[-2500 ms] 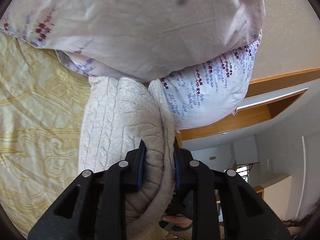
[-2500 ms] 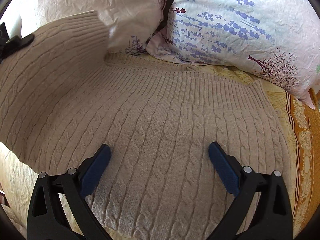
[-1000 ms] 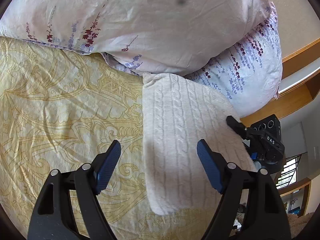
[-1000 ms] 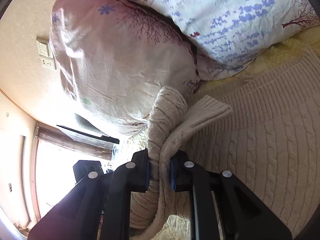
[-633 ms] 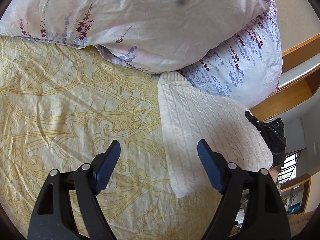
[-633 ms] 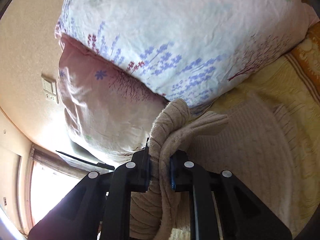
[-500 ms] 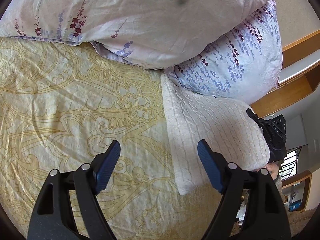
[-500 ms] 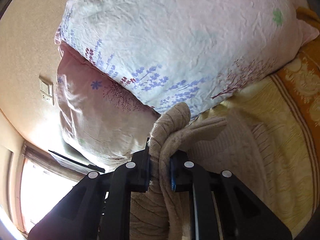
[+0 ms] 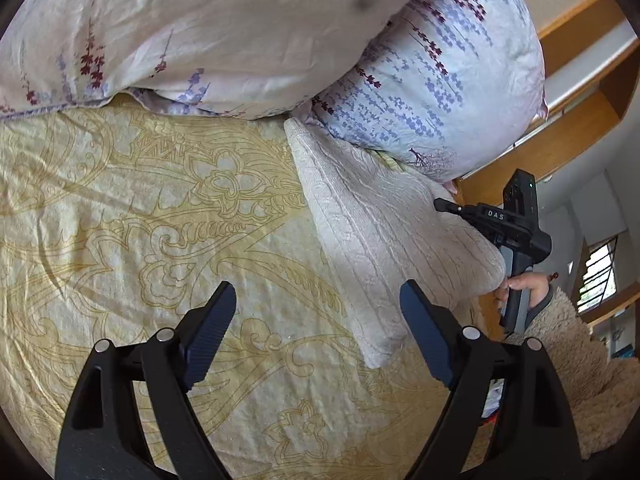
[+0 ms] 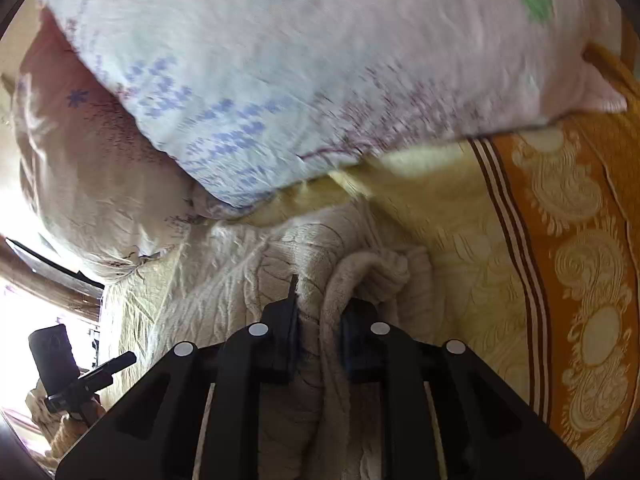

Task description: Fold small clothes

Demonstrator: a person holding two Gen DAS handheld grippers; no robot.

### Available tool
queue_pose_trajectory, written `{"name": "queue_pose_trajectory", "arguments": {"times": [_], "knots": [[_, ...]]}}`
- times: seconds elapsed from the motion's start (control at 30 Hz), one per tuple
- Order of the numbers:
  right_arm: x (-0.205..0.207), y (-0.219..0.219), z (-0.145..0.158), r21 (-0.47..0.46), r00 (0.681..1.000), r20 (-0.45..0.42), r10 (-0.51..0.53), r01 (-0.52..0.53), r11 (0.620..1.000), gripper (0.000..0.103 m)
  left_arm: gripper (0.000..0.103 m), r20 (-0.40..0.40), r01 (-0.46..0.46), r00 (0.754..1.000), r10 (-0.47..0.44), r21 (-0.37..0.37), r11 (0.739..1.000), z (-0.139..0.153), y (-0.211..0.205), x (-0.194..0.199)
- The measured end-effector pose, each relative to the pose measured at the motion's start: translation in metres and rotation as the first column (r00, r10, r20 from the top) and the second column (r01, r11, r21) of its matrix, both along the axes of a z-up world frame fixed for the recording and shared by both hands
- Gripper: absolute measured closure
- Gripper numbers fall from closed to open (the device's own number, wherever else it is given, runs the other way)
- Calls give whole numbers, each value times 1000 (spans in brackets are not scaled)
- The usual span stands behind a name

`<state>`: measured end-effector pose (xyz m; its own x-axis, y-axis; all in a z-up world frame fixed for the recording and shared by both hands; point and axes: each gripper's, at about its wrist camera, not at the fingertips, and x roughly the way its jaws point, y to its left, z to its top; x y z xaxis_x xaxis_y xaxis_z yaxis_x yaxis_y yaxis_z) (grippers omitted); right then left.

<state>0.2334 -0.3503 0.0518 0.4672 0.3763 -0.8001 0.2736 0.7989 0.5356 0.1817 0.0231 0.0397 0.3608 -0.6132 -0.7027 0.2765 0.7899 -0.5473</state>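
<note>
- Right gripper [image 10: 319,354] has dropped from up by the pillows [image 10: 280,80] to bedspread [image 9: 120,220] level, clamped on bunched sweater [image 10: 248,280].
- Left gripper [image 9: 316,328] spread wide, holding nothing, beside sweater's folded edge.

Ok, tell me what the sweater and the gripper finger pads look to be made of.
Sweater: cream knitted yarn, probably wool or acrylic; raised cable ribs and a soft matte surface show. Left gripper finger pads: dark blue, finely ridged, likely rubber or textured plastic, on black plastic-looking arms.
</note>
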Motion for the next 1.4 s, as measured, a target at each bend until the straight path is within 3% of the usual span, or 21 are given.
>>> {"name": "queue_pose_trajectory", "arguments": {"times": [0.1,0.13,0.3,0.47,0.6,0.67,0.73,0.8,0.9,0.97,1.03,1.1,1.17,1.2,1.27,1.3,1.33,1.4], "knots": [[-14,-14,13,26,996,36,-83,83,996,55,13,80,28,996,-33,61,998,5,-8,-12],[-20,-19,18,41,992,56,-112,110,993,53,13,100,35,994,-43,80,996,6,-11,-15],[-24,-21,29,56,986,105,-129,123,991,53,13,162,86,981,-109,143,986,3,-29,-26],[-2,-13,12,61,991,26,-130,128,990,53,13,162,114,977,-142,168,979,3,-35,-29],[7,-12,-1,83,992,-18,-127,128,988,53,13,139,77,985,-99,154,985,1,-25,-27],[12,-8,-2,53,995,-11,-97,98,994,57,13,120,55,990,-72,141,988,-1,-18,-25],[14,-2,5,1,998,22,-63,63,998,77,13,106,43,993,-58,134,990,-2,-15,-24],[10,6,28,-43,991,135,-21,27,999,83,13,116,48,991,-64,135,990,0,-16,-25],[1,17,60,-121,956,293,32,3,993,85,13,136,67,987,-87,147,987,3,-20,-26],[4,13,54,-179,968,249,29,16,984,86,13,132,80,986,-100,149,986,2,-23,-24],[11,0,25,-274,997,77,-20,40,961,94,13,132,93,985,-113,151,984,2,-25,-24],[10,-18,-4,-231,996,-49,-80,67,971,94,13,141,108,981,-132,167,980,3,-28,-24],[-3,-30,-6,-139,990,-43,-134,127,982,93,13,161,119,975,-151,191,974,6,-29,-27],[-12,-35,-1,-86,987,-14,-157,156,984,92,13,172,124,972,-158,197,972,7,-29,-28],[-30,-42,10,46,981,28,-192,191,981,71,13,175,131,970,-166,198,971,8,-28,-28],[-41,-43,15,107,977,47,-210,204,973,45,13,169,134,971,-169,198,971,8,-28,-27],[-50,-41,19,154,976,64,-208,196,968,37,13,163,137,972,-171,200,970,7,-30,-27],[-65,-33,23,198,984,62,-167,152,968,37,13,154,144,972,-176,199,969,5,-32,-29]]}}
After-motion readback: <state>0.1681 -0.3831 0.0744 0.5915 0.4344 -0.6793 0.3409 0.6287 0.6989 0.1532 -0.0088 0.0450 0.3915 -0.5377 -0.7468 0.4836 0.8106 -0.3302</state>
